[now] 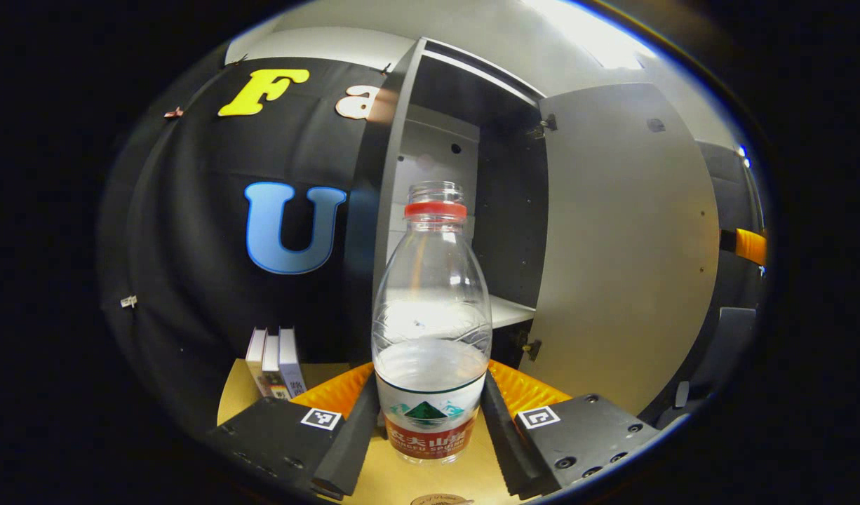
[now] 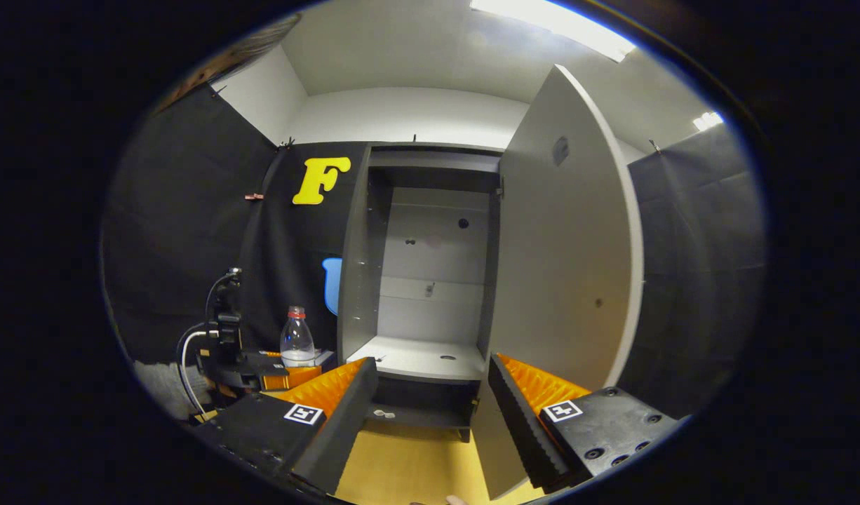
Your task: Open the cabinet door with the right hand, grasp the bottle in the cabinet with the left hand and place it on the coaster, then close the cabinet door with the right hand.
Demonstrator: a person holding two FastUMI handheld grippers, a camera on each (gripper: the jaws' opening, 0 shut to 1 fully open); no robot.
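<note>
In the left gripper view the bottle [image 1: 431,330] is being held upright between the fingers of the left claw [image 1: 430,414], which is being pinched on its labelled lower part from both sides, above the yellow counter [image 1: 416,480]; a coaster [image 1: 440,499] is being glimpsed at the bottom edge, just below the bottle; books [image 1: 272,361] are standing to the left; behind, the cabinet [image 1: 437,161] is being shown with its door [image 1: 619,245] swung wide; in the right gripper view the right claw [image 2: 430,407] is being kept spread, gripping nothing, facing the open cabinet [image 2: 423,280], its right finger just beside the door [image 2: 563,259]; the bottle [image 2: 297,340] is being seen left of the cabinet.
</note>
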